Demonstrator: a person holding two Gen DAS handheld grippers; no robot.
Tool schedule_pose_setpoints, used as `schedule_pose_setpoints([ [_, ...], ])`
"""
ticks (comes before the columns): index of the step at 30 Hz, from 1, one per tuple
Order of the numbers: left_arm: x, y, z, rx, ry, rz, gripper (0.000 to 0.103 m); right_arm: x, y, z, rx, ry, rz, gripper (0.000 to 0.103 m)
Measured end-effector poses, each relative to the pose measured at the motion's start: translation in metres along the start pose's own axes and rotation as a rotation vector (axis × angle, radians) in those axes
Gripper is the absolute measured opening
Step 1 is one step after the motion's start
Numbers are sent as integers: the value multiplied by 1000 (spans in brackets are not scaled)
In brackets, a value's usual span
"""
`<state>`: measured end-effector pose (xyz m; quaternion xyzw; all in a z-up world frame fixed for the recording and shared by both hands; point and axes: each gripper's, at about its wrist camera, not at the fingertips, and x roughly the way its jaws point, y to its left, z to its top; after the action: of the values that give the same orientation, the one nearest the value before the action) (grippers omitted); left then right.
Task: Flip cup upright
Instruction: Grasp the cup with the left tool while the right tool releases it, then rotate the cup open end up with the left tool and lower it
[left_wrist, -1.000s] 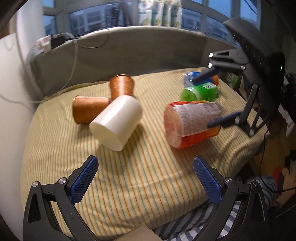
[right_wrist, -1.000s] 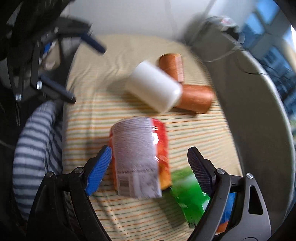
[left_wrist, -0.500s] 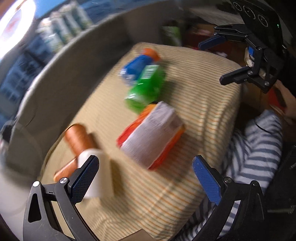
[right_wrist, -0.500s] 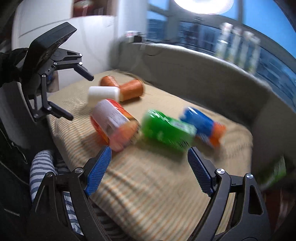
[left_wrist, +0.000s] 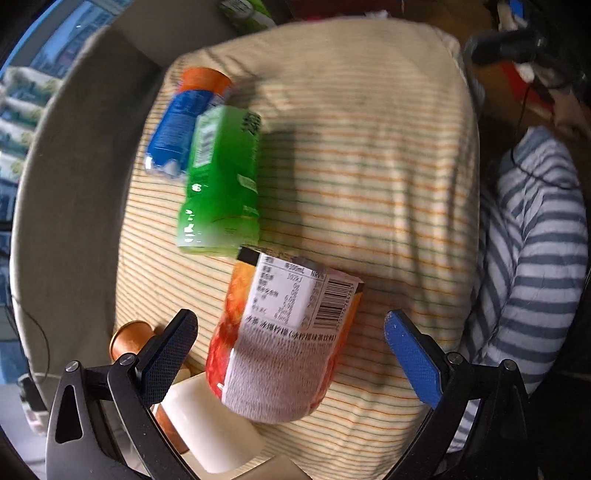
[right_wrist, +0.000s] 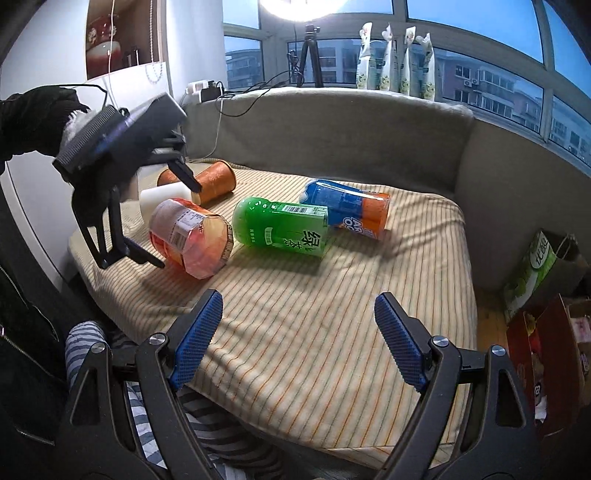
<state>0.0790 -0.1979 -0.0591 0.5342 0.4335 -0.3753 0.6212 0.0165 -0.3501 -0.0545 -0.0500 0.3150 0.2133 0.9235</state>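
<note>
Several cups lie on their sides on a striped cushion (right_wrist: 332, 295). An orange-red cup with a white label (left_wrist: 284, 343) (right_wrist: 188, 236) lies between the open fingers of my left gripper (left_wrist: 291, 354) (right_wrist: 173, 218), which hovers right over it without touching. Beside it lie a white cup (left_wrist: 214, 428) (right_wrist: 162, 195), brown cups (left_wrist: 129, 338) (right_wrist: 216, 181), a green cup (left_wrist: 221, 184) (right_wrist: 284, 229) and a blue-and-orange cup (left_wrist: 184, 122) (right_wrist: 351, 206). My right gripper (right_wrist: 295, 339) is open and empty above the cushion's near edge.
A grey padded backrest (right_wrist: 332, 125) curves around the cushion's far side. A person's striped legs (left_wrist: 535, 258) sit at the near edge. Boxes and a green carton (right_wrist: 532, 269) stand on the floor to the right. Cables and a power strip (right_wrist: 203, 88) sit on the sill.
My left gripper swung from facing the white and brown cups to looking down over the orange-red cup. My right gripper pulled back from that cup toward the cushion's near edge. Both stayed open.
</note>
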Motion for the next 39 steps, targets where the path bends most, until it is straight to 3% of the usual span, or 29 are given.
schedule_pose_setpoints([
  [6, 17, 7, 3, -15, 45, 5, 100, 4, -1, -2, 17, -5, 12, 87],
  [8, 23, 11, 3, -33, 50, -9, 89, 6, 1, -2, 17, -4, 14, 87],
  [9, 24, 12, 3, -45, 50, -8, 89, 7, 0, -2, 18, -4, 13, 87],
  [18, 24, 34, -1, -165, -10, -71, 86, 11, 9, -3, 14, -2, 23, 87],
  [26, 17, 24, -13, -190, -45, -95, 86, 16, 14, 0, 10, 8, 19, 87],
  [33, 10, 30, -27, -281, -127, -123, 86, 20, 18, 0, 3, 20, 7, 87],
  [39, -2, 37, -50, -444, -253, -143, 83, 24, 23, 1, -7, 27, 9, 87],
])
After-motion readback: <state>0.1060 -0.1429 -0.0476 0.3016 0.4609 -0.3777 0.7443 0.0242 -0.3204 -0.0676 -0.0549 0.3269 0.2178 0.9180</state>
